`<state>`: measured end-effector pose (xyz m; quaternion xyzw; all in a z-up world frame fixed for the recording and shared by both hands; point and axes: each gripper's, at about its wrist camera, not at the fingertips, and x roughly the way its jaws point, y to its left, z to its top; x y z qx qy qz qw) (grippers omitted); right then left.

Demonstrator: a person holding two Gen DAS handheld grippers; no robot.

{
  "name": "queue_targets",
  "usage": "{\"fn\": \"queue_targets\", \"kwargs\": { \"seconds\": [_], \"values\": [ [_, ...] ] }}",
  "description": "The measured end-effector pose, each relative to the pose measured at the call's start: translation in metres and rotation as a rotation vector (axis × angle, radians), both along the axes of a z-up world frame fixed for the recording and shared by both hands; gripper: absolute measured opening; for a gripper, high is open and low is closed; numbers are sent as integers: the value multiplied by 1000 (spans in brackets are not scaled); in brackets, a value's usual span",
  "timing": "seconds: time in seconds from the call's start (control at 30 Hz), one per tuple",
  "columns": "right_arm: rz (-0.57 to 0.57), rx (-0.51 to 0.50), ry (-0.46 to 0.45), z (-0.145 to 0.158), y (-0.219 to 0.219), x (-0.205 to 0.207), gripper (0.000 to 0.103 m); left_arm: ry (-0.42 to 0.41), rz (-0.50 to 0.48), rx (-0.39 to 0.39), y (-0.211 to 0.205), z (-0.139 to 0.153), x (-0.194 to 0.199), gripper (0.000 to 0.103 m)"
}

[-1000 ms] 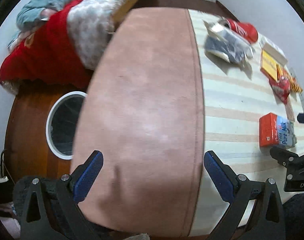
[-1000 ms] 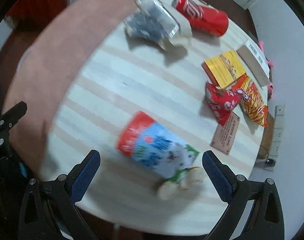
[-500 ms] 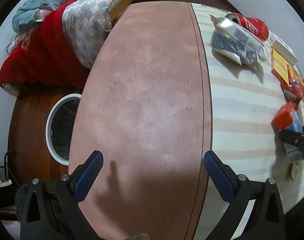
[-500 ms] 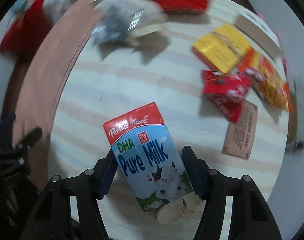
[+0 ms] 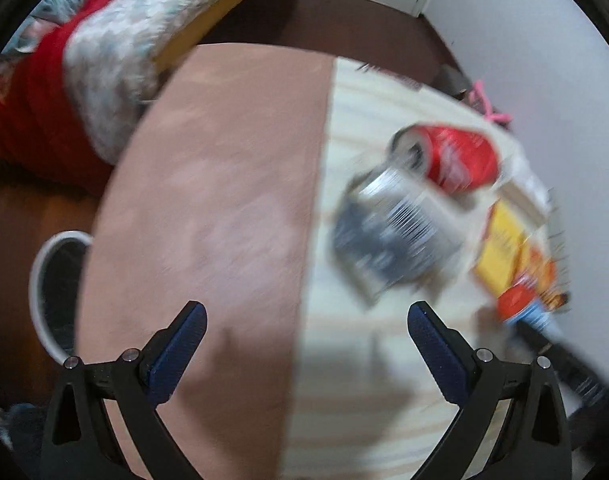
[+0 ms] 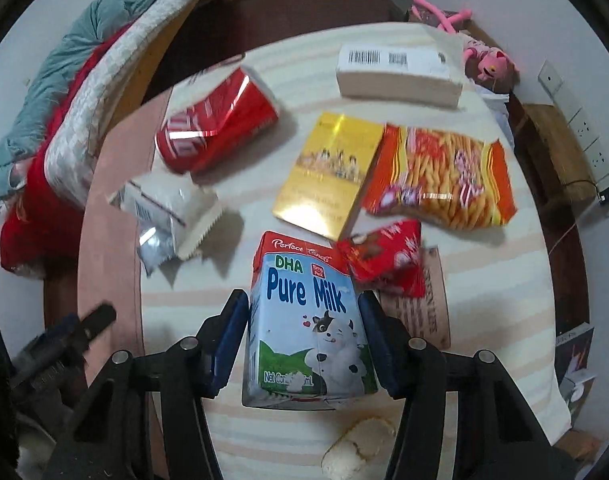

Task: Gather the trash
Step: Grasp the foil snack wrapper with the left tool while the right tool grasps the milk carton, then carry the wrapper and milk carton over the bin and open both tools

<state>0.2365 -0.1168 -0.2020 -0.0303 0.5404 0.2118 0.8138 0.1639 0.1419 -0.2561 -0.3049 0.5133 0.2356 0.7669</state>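
The milk carton [image 6: 310, 320] sits between the jaws of the right gripper [image 6: 304, 340], which are clamped on its two side panels, printed face toward the camera. It appears lifted just clear of the striped worktop [image 6: 484, 300], though contact at its base cannot be ruled out. Judged from its form, it is light, thin-walled card: probably empty, easily dented, smooth-coated and liable to slip if pinched lightly. The grip on the flat sides near mid-height is the sound place; the folded top would crush.

Just beyond the carton lie a red wrapper [image 6: 384, 260] and a yellow box [image 6: 332, 172], with a snack bag [image 6: 440, 176] beside the box. A red can [image 6: 216, 124] lies on its side farther left, near a crumpled silver-grey wrapper [image 6: 164, 212]. A white parcel [image 6: 396, 72] lies at the far edge.

The left gripper [image 5: 304, 344] hangs over the worktop with jaws wide apart, holding nothing. A white-rimmed bin [image 5: 52, 292] stands on the floor to its left, the likely destination.
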Motion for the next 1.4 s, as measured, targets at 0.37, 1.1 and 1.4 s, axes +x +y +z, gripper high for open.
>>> {"fn": "queue_targets", "kwargs": {
  "seconds": [0.37, 1.1, 1.4],
  "values": [
    [-118, -26, 46, -40, 23, 55, 56, -32, 42, -213, 14, -37, 82, 49],
    [-33, -116, -22, -47, 40, 22, 53, -34, -155, 297, -27, 12, 10, 5],
    [53, -6, -93, 0, 53, -47, 53, -148, -105, 369, -21, 83, -63, 5]
  ]
}}
